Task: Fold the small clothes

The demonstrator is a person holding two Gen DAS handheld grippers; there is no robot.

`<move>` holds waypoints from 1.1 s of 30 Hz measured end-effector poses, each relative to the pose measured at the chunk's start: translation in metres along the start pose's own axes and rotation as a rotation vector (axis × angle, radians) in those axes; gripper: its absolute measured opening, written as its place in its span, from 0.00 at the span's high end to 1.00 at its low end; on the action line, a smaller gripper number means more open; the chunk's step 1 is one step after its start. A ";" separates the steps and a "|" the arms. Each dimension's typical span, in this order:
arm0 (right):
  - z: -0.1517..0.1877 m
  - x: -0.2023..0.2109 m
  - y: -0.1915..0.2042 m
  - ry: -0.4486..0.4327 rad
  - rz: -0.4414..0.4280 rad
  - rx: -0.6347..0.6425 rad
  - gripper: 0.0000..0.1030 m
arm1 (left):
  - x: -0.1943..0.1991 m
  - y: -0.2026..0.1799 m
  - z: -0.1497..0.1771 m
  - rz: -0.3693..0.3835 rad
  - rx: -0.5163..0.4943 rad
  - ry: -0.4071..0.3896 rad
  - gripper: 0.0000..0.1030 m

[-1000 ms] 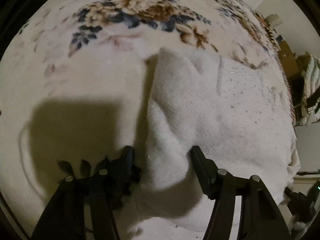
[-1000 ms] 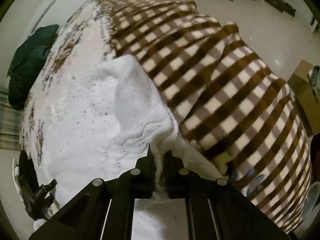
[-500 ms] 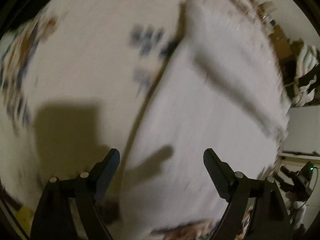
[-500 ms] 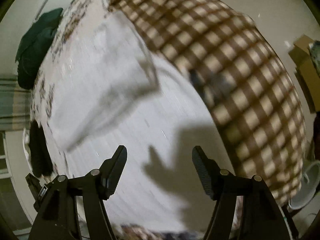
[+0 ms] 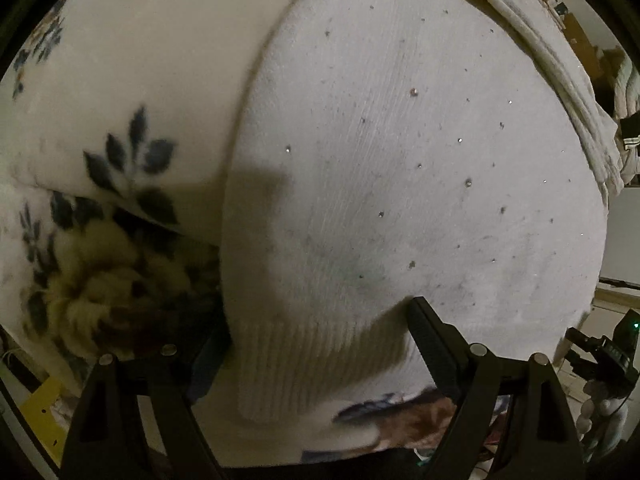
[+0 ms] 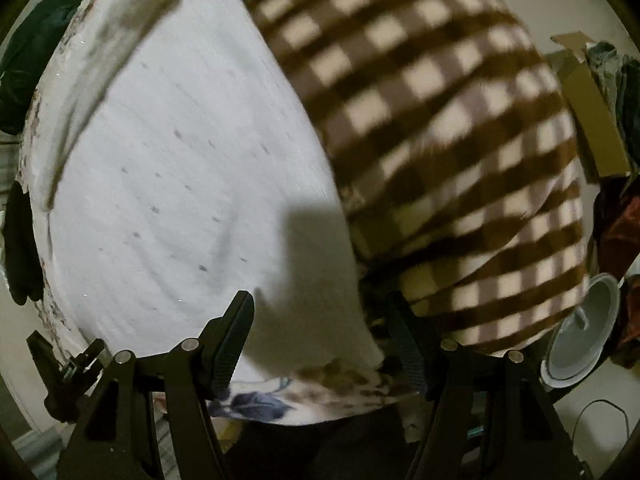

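Observation:
A white knit garment [image 5: 400,160] with small sparkly studs lies flat on the bed, its ribbed hem at the near edge. My left gripper [image 5: 316,336] is open, its jaws on either side of the hem's near left corner, low over it. In the right wrist view the same white garment [image 6: 192,184] lies flat, and my right gripper [image 6: 324,336] is open over its near right corner, with nothing held. A folded-over strip runs along the garment's far edge [image 5: 560,64].
A cream floral blanket [image 5: 120,120] lies under and left of the garment. A brown-and-cream checked blanket [image 6: 440,120] lies to its right. A dark green bundle [image 6: 32,56] lies at the far left. A cardboard box [image 6: 592,112] and a white round object [image 6: 584,332] stand beyond the bed's right side.
Both grippers let go of the bunched garment, opened, and moved back to its near hem corners. The garment now lies flat and folded over.

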State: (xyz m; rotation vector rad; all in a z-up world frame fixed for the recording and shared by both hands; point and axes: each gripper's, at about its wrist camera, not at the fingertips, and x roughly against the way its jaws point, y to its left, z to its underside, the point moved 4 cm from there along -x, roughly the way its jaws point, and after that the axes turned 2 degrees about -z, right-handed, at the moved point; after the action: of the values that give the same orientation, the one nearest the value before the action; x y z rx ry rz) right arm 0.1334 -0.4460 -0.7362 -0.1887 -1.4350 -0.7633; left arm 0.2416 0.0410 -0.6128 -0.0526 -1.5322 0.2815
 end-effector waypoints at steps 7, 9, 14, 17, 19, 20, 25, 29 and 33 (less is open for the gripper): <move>0.016 0.000 -0.004 -0.085 -0.101 0.003 0.81 | 0.013 -0.010 0.008 0.049 -0.054 -0.080 0.91; 0.021 0.009 -0.001 -0.101 -0.118 0.026 0.87 | 0.016 -0.011 0.011 0.066 -0.062 -0.091 0.91; 0.018 0.002 0.004 -0.053 -0.124 0.035 0.79 | 0.004 0.020 0.027 0.183 0.026 -0.027 0.79; 0.008 -0.017 0.008 -0.015 -0.189 -0.014 0.58 | 0.005 0.033 0.029 0.208 0.036 -0.037 0.79; 0.006 -0.020 0.007 -0.022 -0.202 -0.015 0.58 | 0.007 0.030 0.031 0.182 0.013 -0.053 0.79; 0.008 -0.019 0.008 -0.031 -0.198 -0.005 0.58 | 0.008 0.026 0.033 0.155 -0.005 -0.063 0.80; 0.013 -0.009 0.014 -0.056 -0.152 0.053 0.87 | 0.024 -0.006 0.051 0.086 -0.104 -0.114 0.91; 0.022 0.011 0.029 -0.088 -0.118 0.064 0.89 | 0.050 -0.031 0.058 0.063 -0.168 -0.165 0.92; 0.027 0.042 0.052 -0.128 -0.142 0.073 0.89 | 0.091 -0.033 0.046 0.102 -0.182 -0.218 0.92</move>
State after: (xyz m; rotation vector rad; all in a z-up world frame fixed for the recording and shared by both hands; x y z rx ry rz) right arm 0.1390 -0.4066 -0.6762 -0.0809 -1.6078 -0.8248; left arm 0.2025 0.0219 -0.5149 -0.2507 -1.7718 0.2336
